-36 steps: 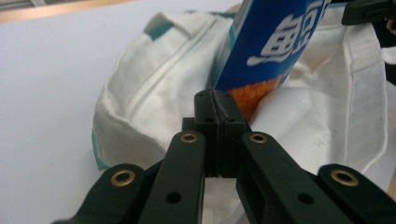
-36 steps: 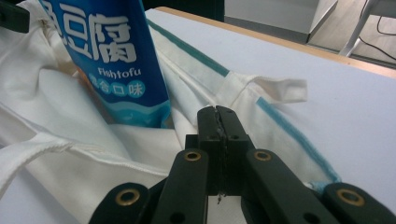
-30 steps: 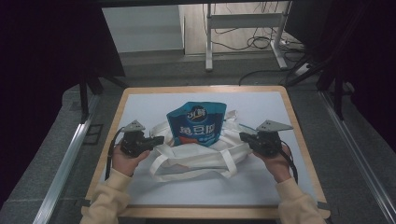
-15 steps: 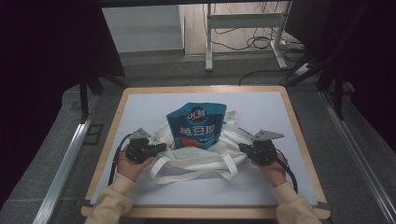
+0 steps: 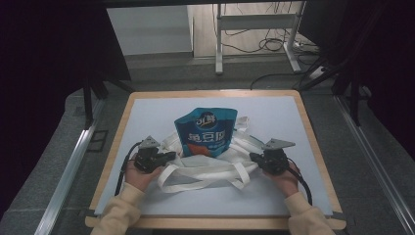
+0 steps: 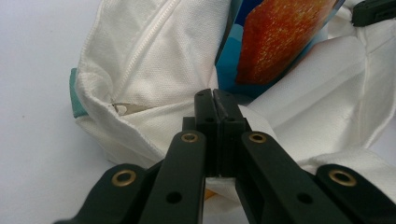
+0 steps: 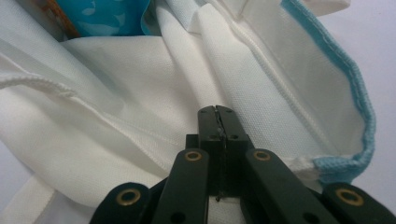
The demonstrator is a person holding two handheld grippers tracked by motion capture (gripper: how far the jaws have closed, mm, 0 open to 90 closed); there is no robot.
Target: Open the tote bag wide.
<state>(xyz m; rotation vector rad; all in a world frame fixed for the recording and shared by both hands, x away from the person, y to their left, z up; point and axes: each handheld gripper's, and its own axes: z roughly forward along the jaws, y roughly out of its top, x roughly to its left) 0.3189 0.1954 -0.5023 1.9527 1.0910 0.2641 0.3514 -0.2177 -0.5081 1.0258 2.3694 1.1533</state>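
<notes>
Dim workshop surroundings, cables and a metal frame leg on the floor beyond; wood-edged counter (image 5: 313, 142) topped with a pale sheet. White tote bag (image 5: 210, 164) lying flat at the counter's centre, mouth toward the far side, handles looped toward the near edge. Blue snack pouch (image 5: 205, 131) standing partly inside the bag mouth, upper half projecting above the cloth. Step in hand, as judged: drawing the bag's opening up and around the pouch, one gripper at each side of the mouth. Left gripper (image 5: 169, 156) at the bag's left edge, jaws pressed fully together with a fold of white cloth pinched between them, as confirmed in the left gripper view (image 6: 215, 100); pouch (image 6: 280, 42) just beyond the jaw tips, zipper seam visible on the cloth to the left. Right gripper (image 5: 254, 157) at the bag's right edge, jaws likewise closed tight on a layer of fabric near the blue-trimmed hem (image 7: 345, 79), per the right gripper view (image 7: 217, 116). Next move, as judged: keep both grips firm, pull evenly toward the far side, maintain equal tension to prevent the pouch tipping or the cloth slipping from either gripper.
</notes>
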